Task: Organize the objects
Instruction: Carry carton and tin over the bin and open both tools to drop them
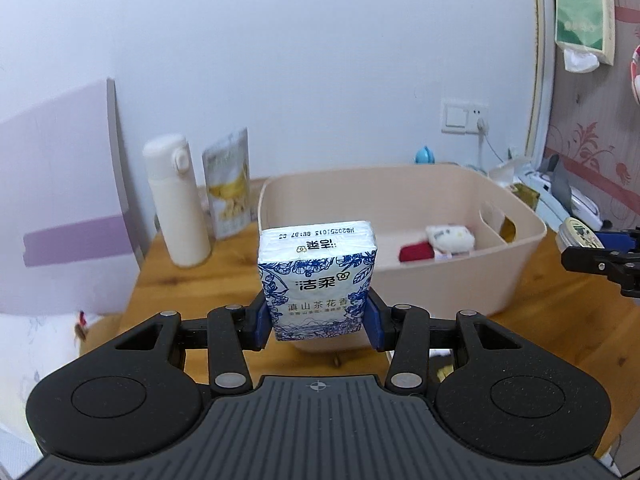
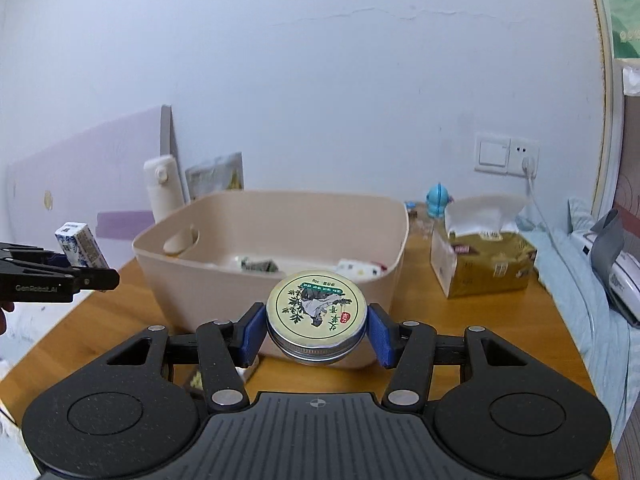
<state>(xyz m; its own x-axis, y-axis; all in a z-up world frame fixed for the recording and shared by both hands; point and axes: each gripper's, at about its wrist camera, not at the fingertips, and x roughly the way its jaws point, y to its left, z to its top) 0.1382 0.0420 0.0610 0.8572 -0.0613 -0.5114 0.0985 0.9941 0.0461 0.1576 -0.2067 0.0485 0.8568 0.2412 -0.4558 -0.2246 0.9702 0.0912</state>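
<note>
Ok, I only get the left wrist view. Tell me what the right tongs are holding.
Observer: The right tongs are shut on a round tin, its plant-printed lid facing up.
Operator: Check the bin behind my tissue pack.
Observer: A dark green packet lies on the floor of the bin.
Operator: Report what stands right of it.
Observer: A gold tissue box, apart from the bin, on the table.
</note>
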